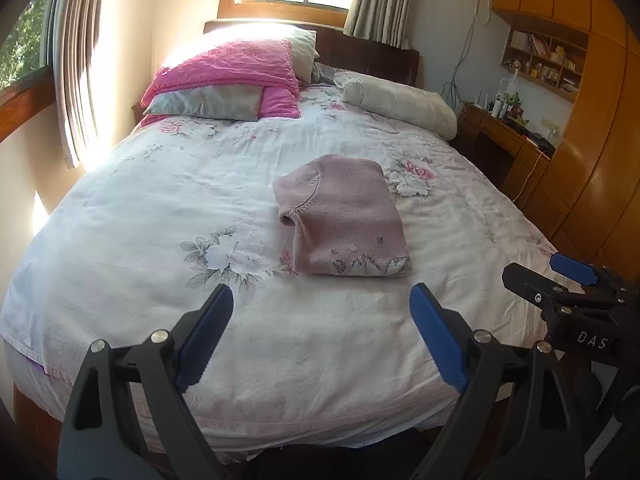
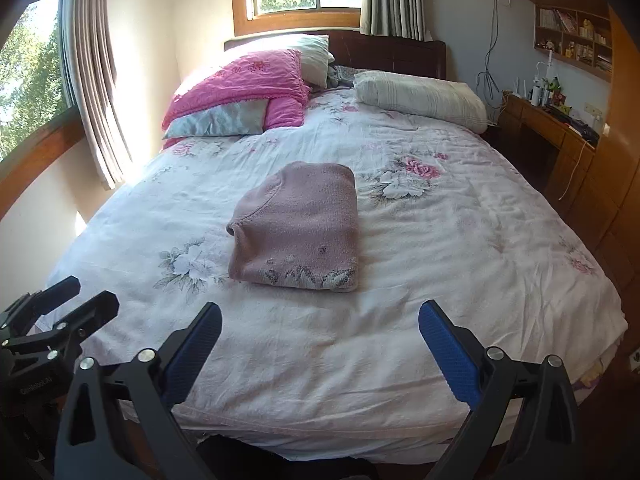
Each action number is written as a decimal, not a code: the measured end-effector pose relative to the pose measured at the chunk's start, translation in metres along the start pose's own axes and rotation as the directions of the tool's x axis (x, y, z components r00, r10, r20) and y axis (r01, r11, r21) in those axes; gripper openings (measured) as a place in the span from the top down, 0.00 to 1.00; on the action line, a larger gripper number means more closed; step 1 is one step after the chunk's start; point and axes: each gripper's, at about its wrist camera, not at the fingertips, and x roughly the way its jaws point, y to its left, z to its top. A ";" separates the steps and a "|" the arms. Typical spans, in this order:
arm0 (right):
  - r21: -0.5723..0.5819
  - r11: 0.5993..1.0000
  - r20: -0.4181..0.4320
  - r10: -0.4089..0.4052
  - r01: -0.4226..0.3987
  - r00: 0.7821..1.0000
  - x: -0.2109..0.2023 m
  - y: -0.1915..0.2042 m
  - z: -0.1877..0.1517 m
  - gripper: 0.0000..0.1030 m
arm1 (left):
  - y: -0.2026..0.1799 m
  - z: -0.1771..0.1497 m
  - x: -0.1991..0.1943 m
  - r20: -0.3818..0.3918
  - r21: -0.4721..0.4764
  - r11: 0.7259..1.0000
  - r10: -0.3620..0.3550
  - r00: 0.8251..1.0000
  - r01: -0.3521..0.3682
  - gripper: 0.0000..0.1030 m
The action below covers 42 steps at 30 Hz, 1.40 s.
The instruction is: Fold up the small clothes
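A small dusty-pink knitted sweater [image 1: 342, 216] [image 2: 298, 228] lies folded into a compact rectangle near the middle of the bed, its patterned hem toward me. My left gripper [image 1: 322, 298] hovers open over the foot of the bed, short of the sweater, with nothing between its blue pads. My right gripper [image 2: 320, 316] is open too, held back from the sweater over the near part of the quilt. In the left wrist view the right gripper [image 1: 556, 270] shows at the right edge; in the right wrist view the left gripper [image 2: 86, 294] shows at the lower left.
The bed carries a white floral quilt [image 1: 160, 208] [image 2: 460, 240]. Pink and grey pillows [image 1: 224, 80] [image 2: 240, 92] and a white bolster [image 1: 400, 100] [image 2: 420, 98] lie at the headboard. A wooden desk and wardrobe [image 1: 592, 168] [image 2: 560, 132] flank the right side; curtains [image 1: 76, 72] hang on the left.
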 end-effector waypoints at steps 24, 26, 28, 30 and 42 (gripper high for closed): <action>-0.001 1.000 -0.001 -0.020 0.020 1.000 -0.011 -0.007 -0.004 0.04 | -0.013 -0.003 -0.024 0.031 0.034 0.998 0.044 0.999 -0.045 0.13; 0.002 1.000 -0.004 -0.028 0.028 1.000 -0.010 -0.009 -0.004 0.04 | -0.012 -0.003 -0.025 0.035 0.034 0.998 0.049 0.998 -0.050 0.13; 0.003 0.999 -0.008 -0.036 0.036 0.999 -0.009 -0.011 -0.004 0.04 | -0.012 -0.003 -0.026 0.037 0.037 0.998 0.050 0.998 -0.051 0.13; 0.009 0.999 -0.015 -0.036 0.037 0.999 -0.007 -0.013 -0.005 0.04 | -0.013 -0.003 -0.026 0.038 0.040 0.998 0.052 0.998 -0.053 0.13; -0.002 0.998 -0.006 -0.067 0.067 0.998 0.001 -0.019 -0.003 0.04 | -0.008 -0.003 -0.024 0.026 0.039 0.997 0.064 0.998 -0.065 0.13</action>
